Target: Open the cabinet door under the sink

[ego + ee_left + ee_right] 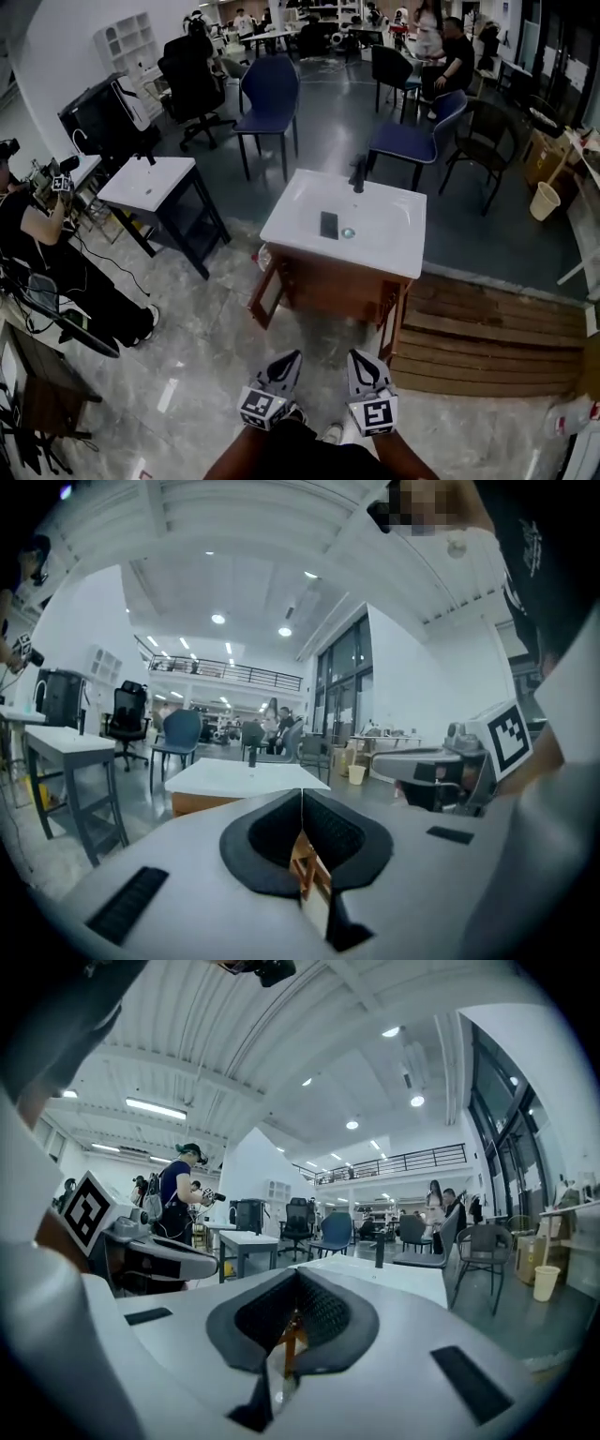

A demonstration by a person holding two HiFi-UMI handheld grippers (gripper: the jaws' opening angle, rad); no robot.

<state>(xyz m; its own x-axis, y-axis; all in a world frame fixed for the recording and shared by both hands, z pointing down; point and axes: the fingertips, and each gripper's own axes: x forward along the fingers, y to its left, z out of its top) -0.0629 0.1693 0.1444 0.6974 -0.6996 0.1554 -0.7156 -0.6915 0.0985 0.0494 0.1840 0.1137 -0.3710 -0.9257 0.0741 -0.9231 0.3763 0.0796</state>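
Jaws together, empty; sink holds dark slab, perhaps a phone

landmark: sink cabinet, mid-floor.
- on its top: basin; faucet at rear edge; flat slab in basin, just left of drain.
- left of cabinet, apart: smaller table; farther left, at frame edge: person.
- behind cabinet: chair rear-left, second chair rear-right; office chair farther rear-left.
- right of cabinet, just beside: plank platform; bin far right-rear.
- before cabinet: left gripper and right gripper, side by side.
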